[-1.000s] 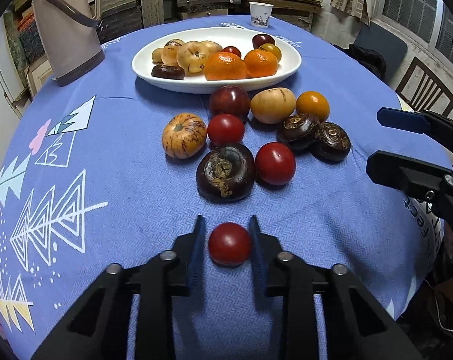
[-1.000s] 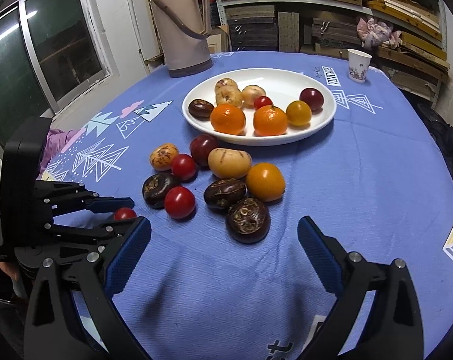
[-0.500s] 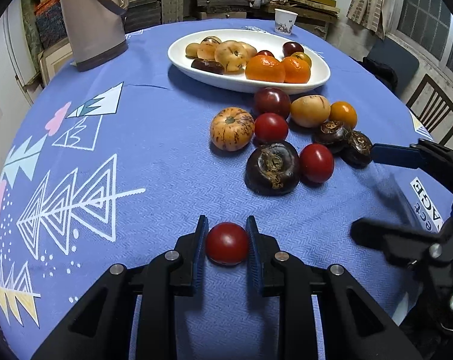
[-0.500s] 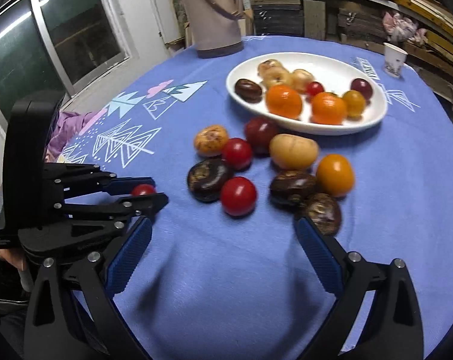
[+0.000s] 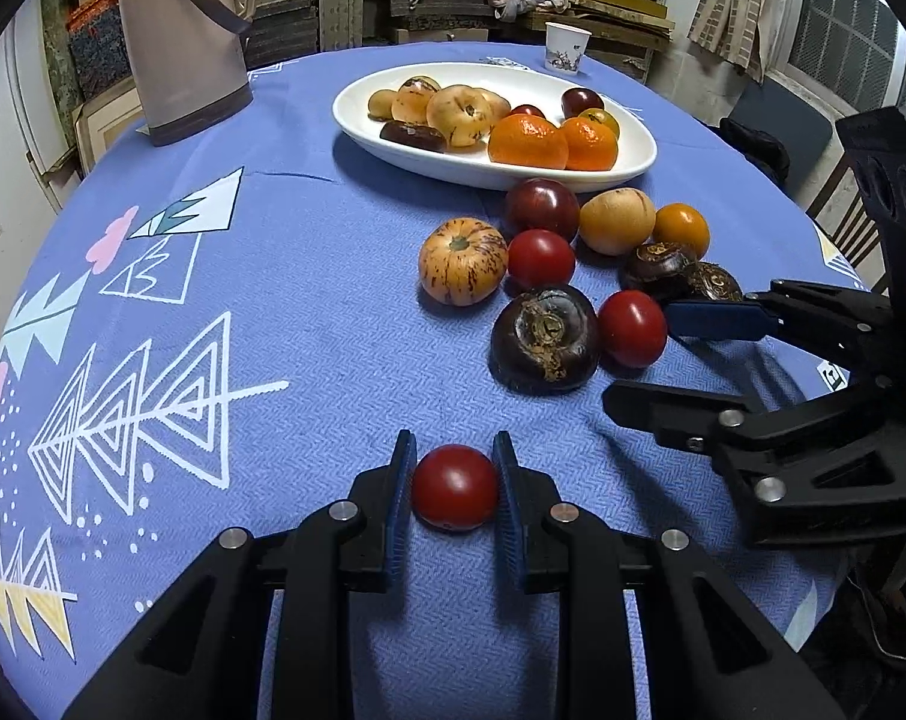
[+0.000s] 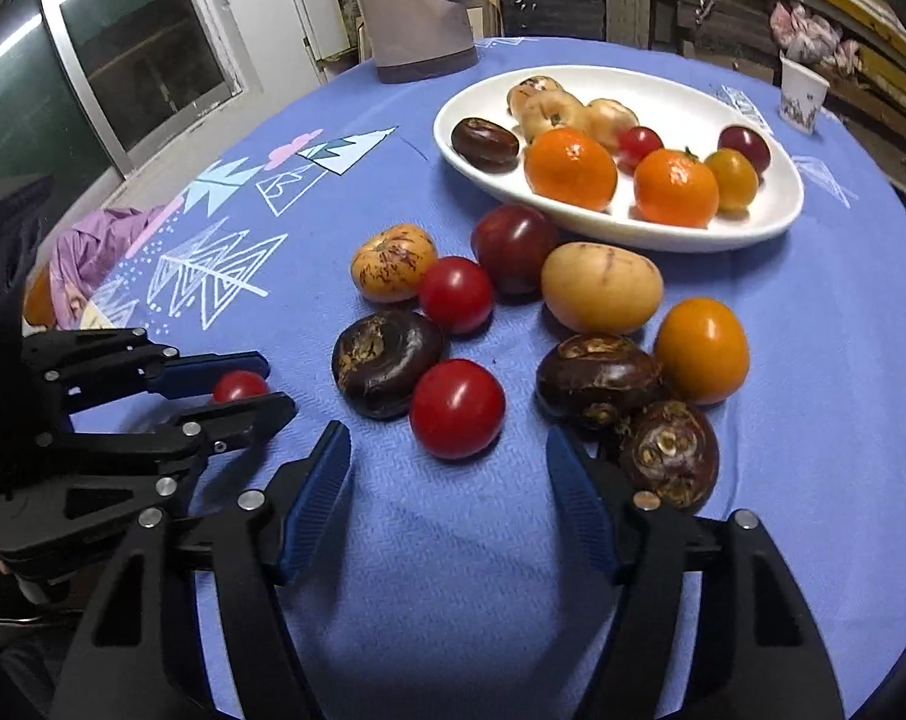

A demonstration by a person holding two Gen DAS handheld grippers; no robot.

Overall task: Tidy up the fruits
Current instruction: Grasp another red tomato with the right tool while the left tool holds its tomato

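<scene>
on a bench draped in a blue patterned cloth [image 5: 309, 324], the left gripper [image 5: 455, 489] holds a small red tomato [image 5: 455, 487] tight between its fingers, low over the cloth and well apart from the loose fruit. the right gripper [image 6: 447, 498], its fingers half apart and just narrowing with nothing between them, hovers just short of a second red tomato [image 6: 456, 408], which sits touching a dark water chestnut [image 6: 386, 363]. more loose fruit lies between there and the white plate [image 6: 777, 222], already partly filled with oranges and other fruit. the risk, as it looks: the right fingers may be too narrow to straddle that tomato, nudging it or the chestnut across the cloth. the two grippers also work close together, so a careless reach could knock the held tomato free.
</scene>
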